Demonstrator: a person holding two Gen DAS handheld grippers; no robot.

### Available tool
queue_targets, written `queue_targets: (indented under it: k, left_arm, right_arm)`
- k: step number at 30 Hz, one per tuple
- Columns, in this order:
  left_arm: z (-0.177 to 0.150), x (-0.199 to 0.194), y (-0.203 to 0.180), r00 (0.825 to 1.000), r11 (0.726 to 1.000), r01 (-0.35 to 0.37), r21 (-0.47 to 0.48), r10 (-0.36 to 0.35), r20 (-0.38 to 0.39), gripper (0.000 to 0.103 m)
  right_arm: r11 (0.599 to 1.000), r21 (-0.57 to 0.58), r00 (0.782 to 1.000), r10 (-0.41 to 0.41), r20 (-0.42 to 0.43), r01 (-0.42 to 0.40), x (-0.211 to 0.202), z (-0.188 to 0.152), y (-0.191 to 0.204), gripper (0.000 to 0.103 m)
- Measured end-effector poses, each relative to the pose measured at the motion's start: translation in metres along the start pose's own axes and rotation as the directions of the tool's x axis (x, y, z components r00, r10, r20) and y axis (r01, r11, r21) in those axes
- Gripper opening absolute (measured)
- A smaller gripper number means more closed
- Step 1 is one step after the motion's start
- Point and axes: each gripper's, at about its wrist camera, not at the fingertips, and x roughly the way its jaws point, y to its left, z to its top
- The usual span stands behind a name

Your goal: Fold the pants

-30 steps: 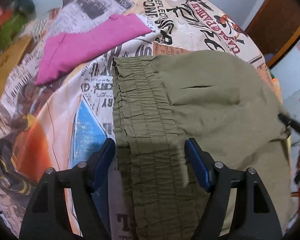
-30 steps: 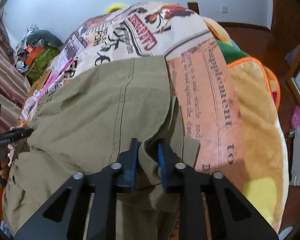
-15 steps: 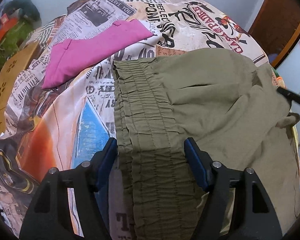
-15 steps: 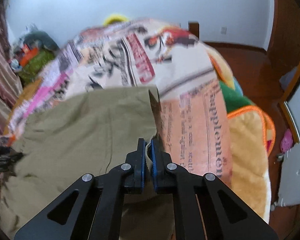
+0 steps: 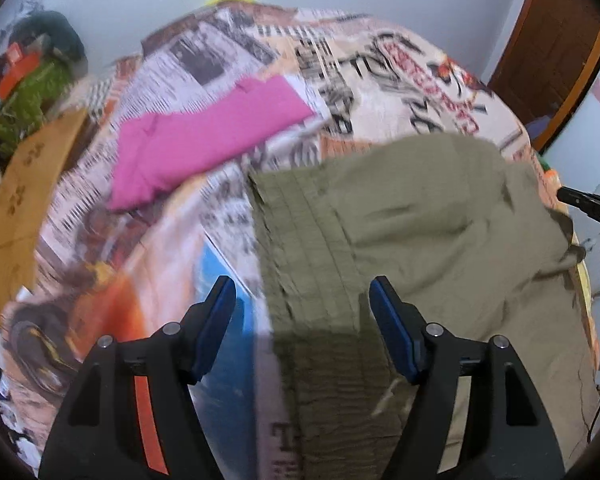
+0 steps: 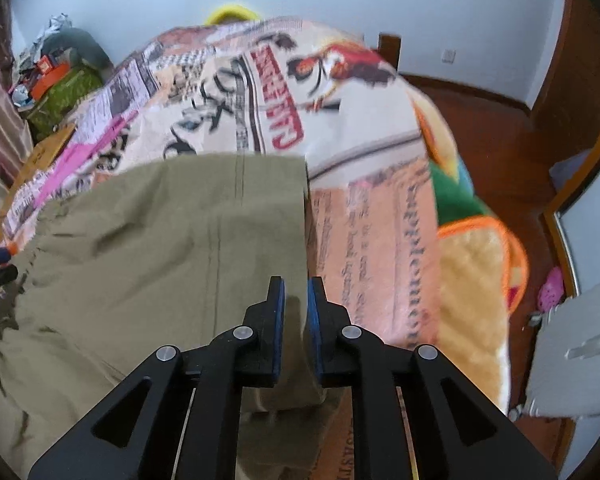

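The olive pants (image 5: 440, 240) lie on the newspaper-print bedsheet (image 5: 380, 80), their elastic waistband (image 5: 300, 232) running toward me. My left gripper (image 5: 302, 284) hovers above that waistband, open, its blue pads wide apart on either side and touching nothing. In the right wrist view the pants (image 6: 160, 248) lie flat with a straight right edge. My right gripper (image 6: 296, 282) sits over that edge and its jaws are opening. A narrow gap shows between the pads with olive cloth seen in it, and the pads do not visibly press on the cloth.
A folded pink garment (image 5: 204, 136) lies on the sheet beyond the waistband. Brown cardboard (image 5: 24, 184) and a cluttered green bag (image 5: 32, 96) stand at the left. A yellow plush blanket (image 6: 472, 280) hangs off the bed's right side above the wooden floor (image 6: 500, 152).
The right gripper went from holding a bunched hem to fully shut, then parted slightly; the pants' edge now lies flat. The left gripper rose away from the waistband, still wide.
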Motion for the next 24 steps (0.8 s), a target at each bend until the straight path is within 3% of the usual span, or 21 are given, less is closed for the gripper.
queue_targets:
  k: [2, 4, 7, 12, 19, 21, 24]
  left_arm:
    - [0.012, -0.006, 0.009, 0.999, 1.0, -0.028, -0.007, 0.028, 0.031, 0.071]
    - [0.022, -0.007, 0.017, 0.998, 0.999, -0.052, -0.015, 0.052, 0.047, 0.071]
    - [0.04, 0.001, 0.028, 0.997, 0.998, -0.054, -0.04, 0.056, 0.047, 0.071]
    - [0.055, 0.025, 0.031, 0.999, 0.997, -0.034, -0.062, 0.036, 0.02, 0.071]
    - [0.067, 0.082, 0.022, 0.997, 0.999, -0.024, -0.042, 0.021, -0.071, 0.071]
    - [0.067, 0.092, 0.02, 0.996, 0.999, -0.048, -0.025, 0.046, -0.082, 0.071]
    - [0.065, 0.101, 0.021, 0.997, 0.999, -0.017, -0.039, 0.014, -0.082, 0.071]
  right_arm:
    - [1.0, 0.015, 1.0, 0.018, 0.024, -0.018, -0.007, 0.009, -0.003, 0.014]
    - [0.999, 0.038, 0.998, 0.033, 0.054, -0.035, -0.013, 0.019, -0.005, 0.028]
    - [0.998, 0.054, 0.995, 0.034, 0.097, -0.039, -0.013, 0.036, -0.006, 0.039]
    - [0.995, 0.085, 0.996, 0.038, 0.086, -0.045, 0.011, 0.058, -0.009, 0.039]
    - [0.991, 0.112, 0.995, 0.083, -0.052, -0.077, 0.078, 0.083, -0.015, 0.039]
    - [0.989, 0.126, 0.992, 0.094, -0.088, -0.083, 0.096, 0.086, -0.02, 0.039]
    - [0.981, 0.162, 0.984, 0.127, -0.127, -0.106, 0.121, 0.09, -0.025, 0.039]
